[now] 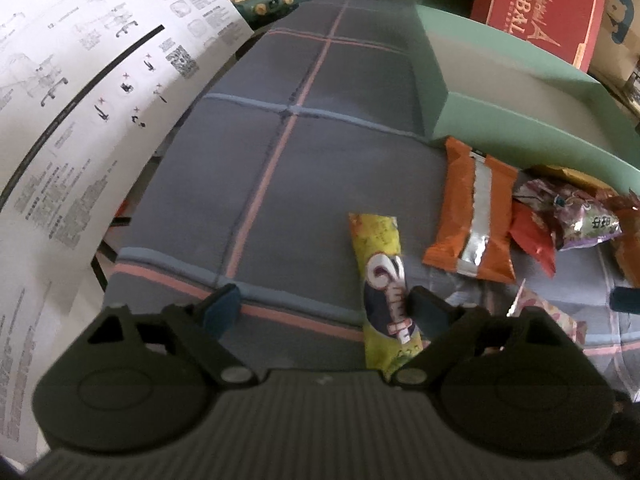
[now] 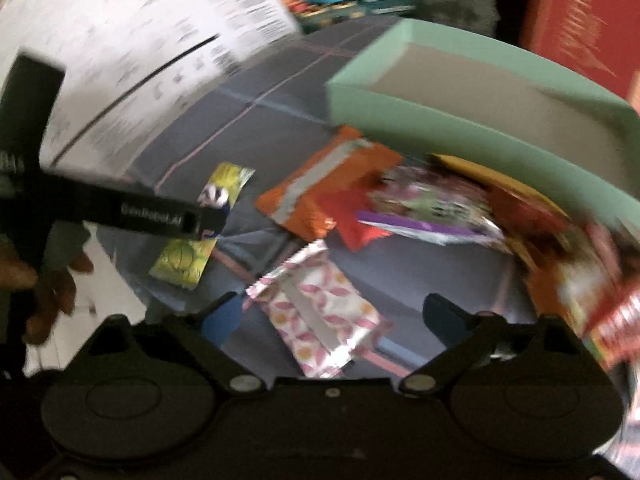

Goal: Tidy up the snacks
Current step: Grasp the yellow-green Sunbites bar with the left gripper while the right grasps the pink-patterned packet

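While my left tongs (image 1: 324,312) hang spread wide over the plaid surface (image 1: 280,184), their right finger lies across the yellow-green snack stick (image 1: 380,272), though nothing is clamped. Just beyond it rests the orange packet (image 1: 468,208), its far end against the wall of the open mint-green box (image 1: 500,136). A purple wrapper (image 1: 576,216) and a red one (image 1: 532,236) crowd beside the orange packet. My right tongs (image 2: 336,316) are spread too, hovering above the pink-patterned pouch (image 2: 320,312); that view is blurred, so I cannot say whether they touch it. A printed sheet (image 1: 80,100) hangs at the left.
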{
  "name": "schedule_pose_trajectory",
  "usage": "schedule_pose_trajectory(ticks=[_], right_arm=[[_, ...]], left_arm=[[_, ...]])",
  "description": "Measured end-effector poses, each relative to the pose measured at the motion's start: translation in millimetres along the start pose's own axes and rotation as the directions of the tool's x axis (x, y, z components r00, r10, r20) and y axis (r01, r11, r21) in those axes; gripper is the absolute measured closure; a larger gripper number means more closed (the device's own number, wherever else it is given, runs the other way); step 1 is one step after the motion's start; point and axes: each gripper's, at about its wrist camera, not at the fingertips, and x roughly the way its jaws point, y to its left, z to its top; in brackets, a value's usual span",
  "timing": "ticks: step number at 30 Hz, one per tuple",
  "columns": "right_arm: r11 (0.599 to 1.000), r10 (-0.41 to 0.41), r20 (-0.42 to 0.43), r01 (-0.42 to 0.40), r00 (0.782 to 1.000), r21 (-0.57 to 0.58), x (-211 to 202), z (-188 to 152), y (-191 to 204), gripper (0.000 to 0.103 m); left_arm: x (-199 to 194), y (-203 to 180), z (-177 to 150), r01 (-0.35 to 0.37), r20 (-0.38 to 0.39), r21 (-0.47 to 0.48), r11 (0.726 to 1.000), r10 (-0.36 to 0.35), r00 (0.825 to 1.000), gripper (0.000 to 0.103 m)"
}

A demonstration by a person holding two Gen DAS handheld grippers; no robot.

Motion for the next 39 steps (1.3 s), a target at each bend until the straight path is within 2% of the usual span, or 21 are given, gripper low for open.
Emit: schedule_pose_trajectory(ticks=[3, 6, 7, 10, 12, 13, 17, 19, 21, 23, 24, 25, 27, 30, 35, 37, 39], right_arm=[[0.997, 0.012, -0.019, -0.014, 1.000, -0.076, 12.6, 5.3, 11.2, 0.010], [0.993, 0.027, -0.084, -0.037, 0.996, -0.117, 29.2, 4.9, 15.7, 0.019], [0.991, 0.030, -0.100, -0.043, 0.995, -0.126, 31.7, 1.6, 13.4, 0.019], [0.987, 0.048, -0.087, -0.060, 0.995, -0.149, 27.7, -7.2, 17.9, 0.035], [0.988, 0.044, -0.092, -0.057, 0.995, -0.142, 29.1, -6.5, 15.0, 0.049], [0.990, 0.043, -0.090, -0.054, 0.995, -0.132, 28.6, -6.2, 14.9, 0.051], [0.998, 0.027, -0.088, -0.032, 0.996, -0.056, 32.0, -8.1, 5.8, 0.051], [0.999, 0.026, -0.086, -0.029, 0.996, -0.035, 30.9, -8.0, 2.7, 0.047], [0.999, 0.048, -0.090, -0.049, 0.995, -0.010, 30.5, -8.6, -2.5, 0.031], [0.998, 0.063, -0.093, -0.063, 0.994, 0.011, 33.7, -3.4, -8.3, 0.027], [0.998, 0.069, -0.091, -0.067, 0.993, 0.018, 33.6, -2.9, -12.3, 0.027], [0.996, 0.081, -0.091, -0.079, 0.993, 0.031, 32.3, -2.4, -17.1, 0.027], [0.991, 0.114, -0.090, -0.108, 0.989, 0.076, 31.6, -1.5, -31.3, 0.027], [0.989, 0.118, -0.092, -0.109, 0.989, 0.099, 34.1, 1.8, -35.5, 0.027], [0.999, 0.041, -0.105, -0.043, 0.994, -0.014, 34.7, -4.0, -22.0, 0.028], [0.997, 0.003, -0.105, -0.011, 0.994, -0.076, 31.0, -6.5, -8.3, 0.034], [0.992, -0.008, -0.094, -0.004, 0.996, -0.123, 27.5, -7.2, -0.7, 0.053]], left_arm=[[0.1, 3.4, 2.3, 0.010, 0.000, 0.002, 1.000, -0.010, 1.000, 0.011], [1.7, 5.7, 3.6, 0.008, -0.002, 0.000, 1.000, -0.008, 1.000, 0.011], [2.5, 6.4, 3.8, 0.005, -0.003, -0.001, 1.000, -0.005, 1.000, 0.011], [3.1, 6.4, 4.9, 0.002, -0.003, 0.000, 1.000, -0.002, 1.000, 0.011], [3.3, 4.8, 6.1, -0.001, 0.001, 0.006, 1.000, 0.001, 1.000, 0.012], [3.2, 3.1, 7.0, -0.003, 0.004, 0.011, 1.000, 0.003, 1.000, 0.014], [4.4, -6.3, 13.2, -0.006, 0.015, 0.043, 0.999, 0.005, 1.000, 0.024], [7.1, -10.5, 16.3, -0.005, 0.014, 0.052, 0.999, 0.004, 1.000, 0.029], [10.6, -13.4, 19.9, -0.008, 0.011, 0.055, 0.998, 0.007, 1.000, 0.029], [12.4, -15.4, 22.7, -0.011, 0.016, 0.060, 0.998, 0.010, 1.000, 0.032], [12.9, -15.3, 23.5, -0.010, 0.017, 0.065, 0.998, 0.009, 1.000, 0.040], [13.3, -15.1, 23.9, -0.005, 0.018, 0.067, 0.998, 0.003, 1.000, 0.059], [14.3, -13.0, 24.1, 0.016, 0.014, 0.064, 0.998, -0.017, 1.000, 0.077], [14.9, -12.0, 24.3, 0.026, 0.023, 0.077, 0.997, -0.028, 0.999, 0.077], [16.4, -7.4, 24.5, 0.048, 0.030, 0.097, 0.994, -0.051, 0.998, 0.077], [17.1, -5.5, 25.8, 0.046, 0.031, 0.096, 0.994, -0.049, 0.998, 0.075], [17.9, -5.5, 27.5, 0.047, 0.032, 0.097, 0.994, -0.050, 0.998, 0.075]])
